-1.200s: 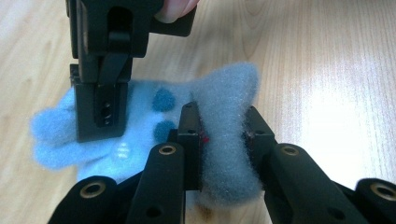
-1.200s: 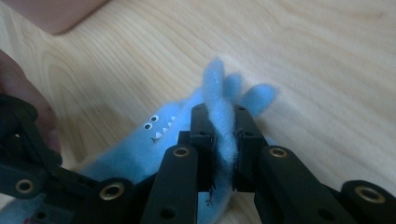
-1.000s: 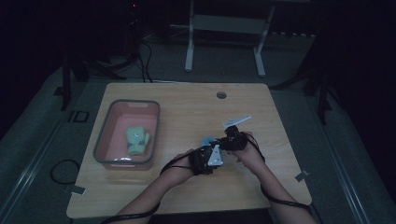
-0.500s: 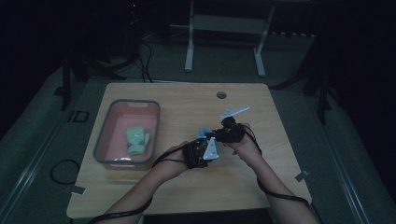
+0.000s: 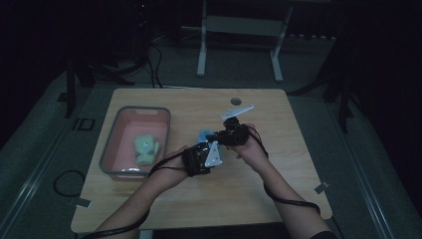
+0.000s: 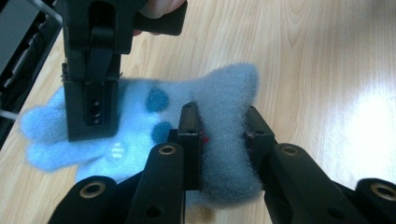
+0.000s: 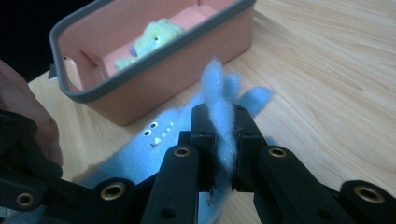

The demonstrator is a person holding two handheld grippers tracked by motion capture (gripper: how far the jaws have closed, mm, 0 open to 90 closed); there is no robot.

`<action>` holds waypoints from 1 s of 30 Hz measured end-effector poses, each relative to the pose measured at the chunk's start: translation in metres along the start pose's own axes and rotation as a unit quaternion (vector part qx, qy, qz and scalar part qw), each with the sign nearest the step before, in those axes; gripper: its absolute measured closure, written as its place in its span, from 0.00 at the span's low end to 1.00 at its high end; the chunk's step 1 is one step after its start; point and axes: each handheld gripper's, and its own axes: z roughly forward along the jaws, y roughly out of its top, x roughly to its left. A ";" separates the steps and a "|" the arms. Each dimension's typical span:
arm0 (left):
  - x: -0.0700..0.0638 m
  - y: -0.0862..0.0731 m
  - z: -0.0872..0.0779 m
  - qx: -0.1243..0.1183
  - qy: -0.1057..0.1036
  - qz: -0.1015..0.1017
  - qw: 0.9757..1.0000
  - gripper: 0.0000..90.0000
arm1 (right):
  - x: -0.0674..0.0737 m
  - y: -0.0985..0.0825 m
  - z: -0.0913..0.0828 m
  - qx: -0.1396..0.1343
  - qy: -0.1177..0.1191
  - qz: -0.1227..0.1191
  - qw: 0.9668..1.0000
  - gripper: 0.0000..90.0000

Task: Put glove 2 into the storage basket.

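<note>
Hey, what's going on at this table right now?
A person is working at a wooden table with a two-jaw gripper in each hand. Both grippers are clamped on one fuzzy light-blue glove: the left gripper pinches the cuff end, and the right gripper pinches a fold near the fingers. The glove looks held between them just above the table. To the left, a pink plastic bin with a grey rim holds a fuzzy green glove.
</note>
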 end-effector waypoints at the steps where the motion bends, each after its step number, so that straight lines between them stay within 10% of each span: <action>1: 0.001 -0.001 -0.002 0.001 0.001 -0.001 1.000 0.83 | 0.002 0.002 0.002 0.000 0.000 -0.002 1.000 0.92; 30: 0.017 -0.056 -0.055 0.024 0.030 -0.032 0.999 0.83 | 0.046 0.056 0.054 0.006 0.045 -0.042 0.998 0.92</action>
